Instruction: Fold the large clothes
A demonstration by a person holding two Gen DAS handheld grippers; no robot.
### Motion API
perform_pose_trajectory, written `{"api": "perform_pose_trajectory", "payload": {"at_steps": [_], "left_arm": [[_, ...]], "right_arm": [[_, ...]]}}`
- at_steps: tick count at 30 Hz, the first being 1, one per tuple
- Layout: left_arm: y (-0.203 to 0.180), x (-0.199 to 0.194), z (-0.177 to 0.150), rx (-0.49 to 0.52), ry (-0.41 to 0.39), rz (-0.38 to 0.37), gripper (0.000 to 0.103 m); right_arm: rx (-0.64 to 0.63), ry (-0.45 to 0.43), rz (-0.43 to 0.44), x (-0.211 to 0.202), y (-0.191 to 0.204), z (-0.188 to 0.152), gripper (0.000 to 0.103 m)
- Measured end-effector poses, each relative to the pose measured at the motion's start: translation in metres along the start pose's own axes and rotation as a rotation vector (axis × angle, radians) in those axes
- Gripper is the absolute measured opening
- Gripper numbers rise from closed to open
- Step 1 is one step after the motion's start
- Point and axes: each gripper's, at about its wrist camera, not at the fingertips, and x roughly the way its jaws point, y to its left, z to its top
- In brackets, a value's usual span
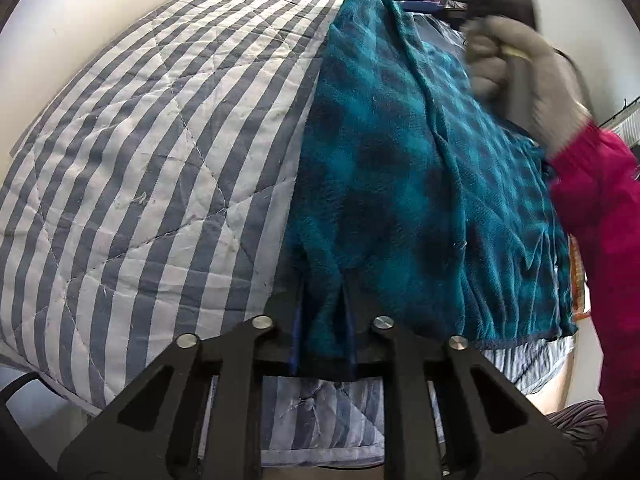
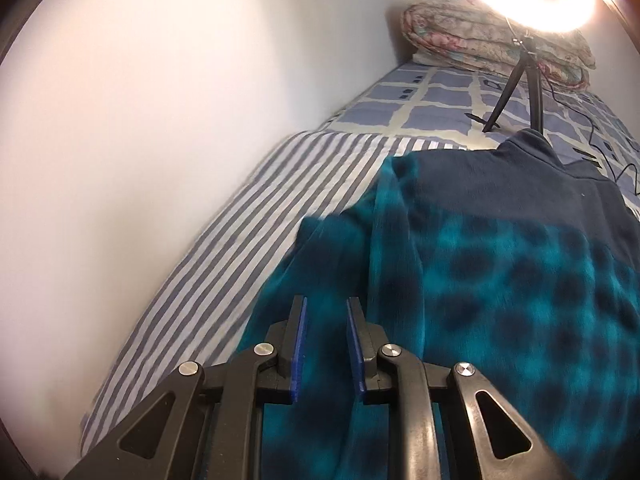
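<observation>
teal fleece garment (image 1: 420, 184) bunched between left gripper (image 1: 323, 308) jaws, under right gripper (image 2: 326, 320)

Garment (image 1: 420, 184) on the quilt (image 1: 152, 152), by the wall (image 2: 140, 120)

You have the garment lying on the quilt, which runs on from its left edge to the wall. Past the garment's collar end stands a tripod (image 2: 516, 80) on a sheet (image 2: 440, 108), with folded bedding (image 2: 480, 40) behind that. A fold of the garment's near corner sits between your left gripper's (image 1: 322, 320) fingers; your right gripper (image 2: 326, 344) hangs over it.
</observation>
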Motion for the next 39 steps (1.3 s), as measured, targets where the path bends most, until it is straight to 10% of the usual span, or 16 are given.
{"api": "perform_pose_trajectory", "payload": {"at_steps": [10,14,19,28,39], "left_arm": [[0.007,-0.011,0.004,-0.025,-0.014,-0.041,0.009],[0.002,-0.015,0.002,-0.024,-0.019,-0.046,0.008],[-0.010,-0.023,0.001,-0.007,-0.051,-0.054,0.008],[-0.036,-0.038,-0.002,0.053,-0.099,-0.056,0.008],[-0.081,-0.026,-0.005,0.114,-0.118,-0.030,0.007]], "right_arm": [[-0.017,0.093,-0.066,0.084,0.012,0.008,0.016],[0.028,0.107,-0.032,0.074,0.005,0.011,0.017],[0.092,0.156,0.044,0.028,0.004,0.002,0.049],[-0.051,0.367,0.114,-0.019,0.062,-0.070,0.057],[-0.055,0.435,-0.041,0.011,0.083,-0.102,0.060]]}}
